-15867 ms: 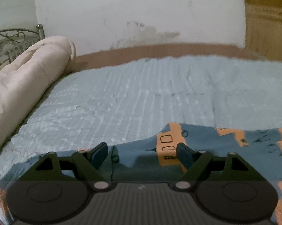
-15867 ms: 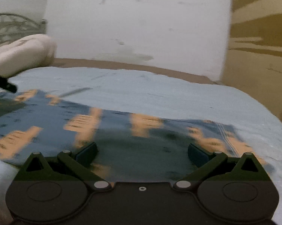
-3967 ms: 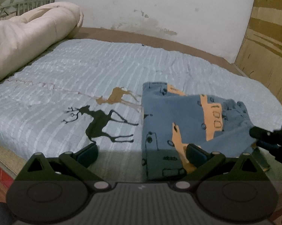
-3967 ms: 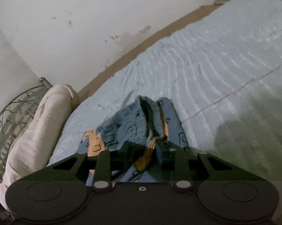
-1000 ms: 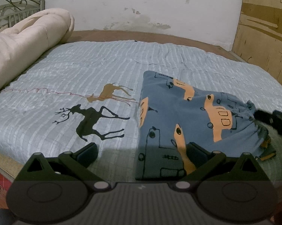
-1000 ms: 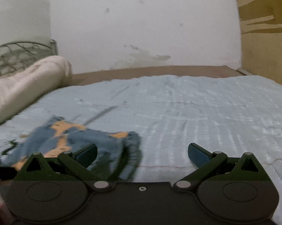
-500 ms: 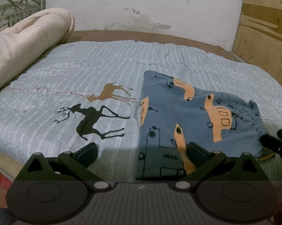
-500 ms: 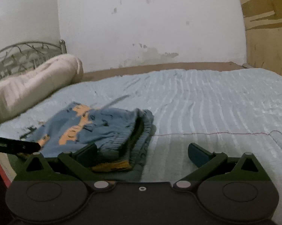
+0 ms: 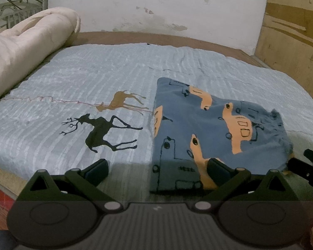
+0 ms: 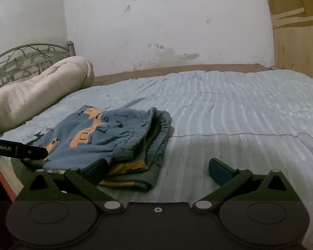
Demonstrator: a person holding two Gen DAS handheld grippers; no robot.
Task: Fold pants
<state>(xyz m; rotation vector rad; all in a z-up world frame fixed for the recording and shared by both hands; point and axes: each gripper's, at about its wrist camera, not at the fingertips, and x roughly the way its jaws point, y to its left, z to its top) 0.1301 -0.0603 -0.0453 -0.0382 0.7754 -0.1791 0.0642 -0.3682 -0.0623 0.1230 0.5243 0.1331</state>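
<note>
Folded blue pants (image 9: 208, 129) with orange car print lie in a compact stack on the light blue bedspread (image 9: 94, 79), near its front edge, beside two printed deer (image 9: 102, 129). Left gripper (image 9: 156, 171) and right gripper (image 10: 158, 169) hover with jaws spread wide, grasping nothing. A rolled cream quilt (image 10: 35, 95) lies against the metal headboard (image 10: 21, 60).

Soft cloth pants (image 9: 214, 129), ribbed bedspread (image 9: 94, 77)
</note>
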